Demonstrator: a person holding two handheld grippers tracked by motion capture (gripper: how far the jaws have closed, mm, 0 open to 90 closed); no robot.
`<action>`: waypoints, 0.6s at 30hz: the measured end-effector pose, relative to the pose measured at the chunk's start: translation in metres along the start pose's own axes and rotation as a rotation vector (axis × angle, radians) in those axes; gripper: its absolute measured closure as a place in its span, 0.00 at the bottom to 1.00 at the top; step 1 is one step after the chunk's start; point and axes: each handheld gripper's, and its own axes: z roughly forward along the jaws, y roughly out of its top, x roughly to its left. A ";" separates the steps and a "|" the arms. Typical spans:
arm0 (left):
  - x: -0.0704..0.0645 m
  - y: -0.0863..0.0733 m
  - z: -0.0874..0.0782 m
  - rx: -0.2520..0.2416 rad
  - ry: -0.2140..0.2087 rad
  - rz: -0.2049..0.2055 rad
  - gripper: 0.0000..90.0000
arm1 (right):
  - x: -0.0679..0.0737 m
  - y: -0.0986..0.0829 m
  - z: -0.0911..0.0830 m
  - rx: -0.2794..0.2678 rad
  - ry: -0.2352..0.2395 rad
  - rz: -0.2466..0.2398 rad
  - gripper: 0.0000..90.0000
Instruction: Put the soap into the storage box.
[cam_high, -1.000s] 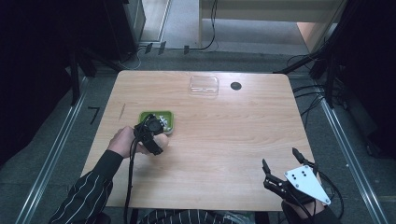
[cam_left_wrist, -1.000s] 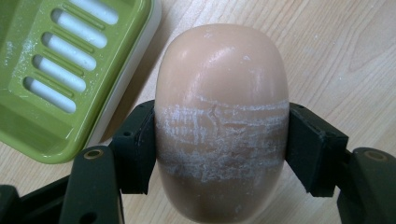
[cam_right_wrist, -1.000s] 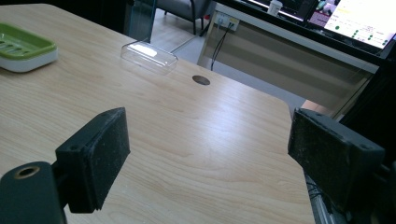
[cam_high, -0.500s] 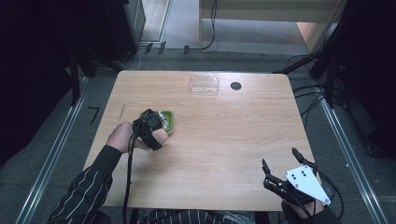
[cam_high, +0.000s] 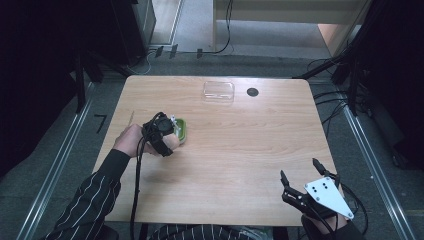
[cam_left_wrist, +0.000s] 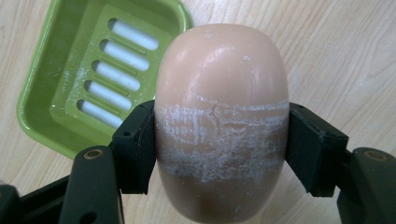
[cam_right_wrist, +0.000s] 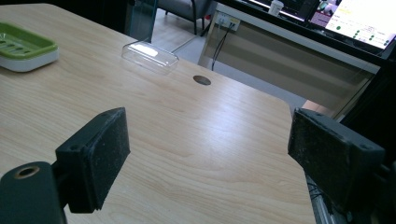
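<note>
Left gripper (cam_left_wrist: 219, 140): our jaws are clamped on the soap bar (cam_left_wrist: 221, 121), one pad on each long flank, about mid-length, and the bar is held clear of the wood.
Soap bar: peach, egg-shaped, scuffed white where the pads bite; it hangs just beside the soap dish (cam_left_wrist: 88, 70), off the dish's right rim in the left gripper view.
Grip: we judge it sound but slippery, so we want steady pressure and no twisting; the bar is rounded and could squirt out.
Soap dish: green, slotted insert, empty; in the high view it sits just past our left hand (cam_high: 134, 141).
Step in hand: it looks as if the bar is travelling between dish and table; either way we keep it level, move slowly, and lower it flat before letting go.
Right gripper (cam_high: 306, 182): parked well away from the soap dish at the near right corner, jaws spread wide, nothing between them.
Clear lid (cam_high: 218, 91): far beyond the soap dish, towards the back edge, untouched.
Table (cam_high: 240, 150): bare wood around the dish, plenty of room to set down.
</note>
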 end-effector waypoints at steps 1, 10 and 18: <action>0.002 0.000 -0.001 -0.002 0.002 -0.003 0.37 | 0.000 0.000 0.000 0.000 0.001 0.000 0.15; 0.015 0.003 -0.009 -0.023 0.016 0.017 0.37 | 0.000 0.000 0.000 0.000 -0.002 0.001 0.15; 0.021 0.006 -0.009 -0.011 0.025 0.061 0.37 | 0.000 0.000 0.000 0.000 -0.001 0.000 0.15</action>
